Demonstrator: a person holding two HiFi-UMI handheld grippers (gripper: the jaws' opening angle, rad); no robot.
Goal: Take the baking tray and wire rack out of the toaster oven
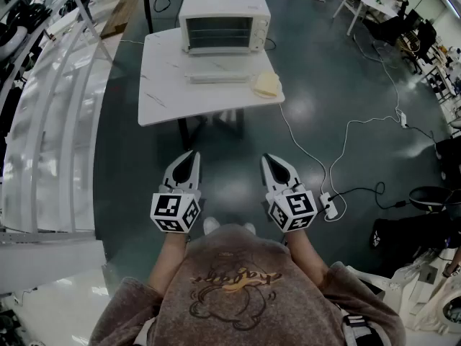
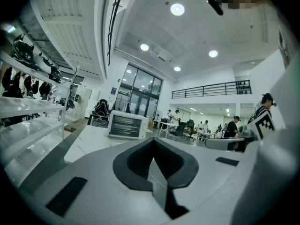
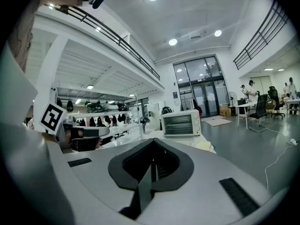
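Head view. Bench (image 1: 173, 85) stands well ahead of the person, across bare floor. Toaster oven (image 1: 224, 22) sits at its far edge, glass door apparently shut. Faint horizontal bars show behind the glass. Baking tray and wire rack are judged to be inside; I cannot separate them from here. A pale strip (image 1: 218, 78) lies on the bench just in front of the oven; what it is, I cannot tell. Yellow cloth (image 1: 265, 84) sits near the bench's right edge. Left tool (image 1: 190, 156) and right tool (image 1: 271, 158) are held side by side, low and close to the body, well short of the bench. A white cable (image 1: 317, 157) runs across the floor from the bench to a power strip (image 1: 330, 206) beside the right tool.

Left gripper view. Left tool (image 2: 153, 146) has its jaws pressed together with nothing between them. The oven (image 2: 125, 124) is distant, straight ahead.

Right gripper view. Right tool (image 3: 152, 146) is likewise fully closed and empty. The oven (image 3: 181, 123) is ahead, with the cloth (image 3: 202, 145) to its near right.

Risks, as judged:
- The cable crosses the walk-in path on the right and could snag a foot.
- The door needs opening first. A hard one-sided pull could drag a light oven along the bench.
- Both tools must open before any grip.
- The tray could tip as it clears its rails if it is pinched at one corner.
- The rack bars could slip from narrow jaws.
- The cloth could be swept off the edge.
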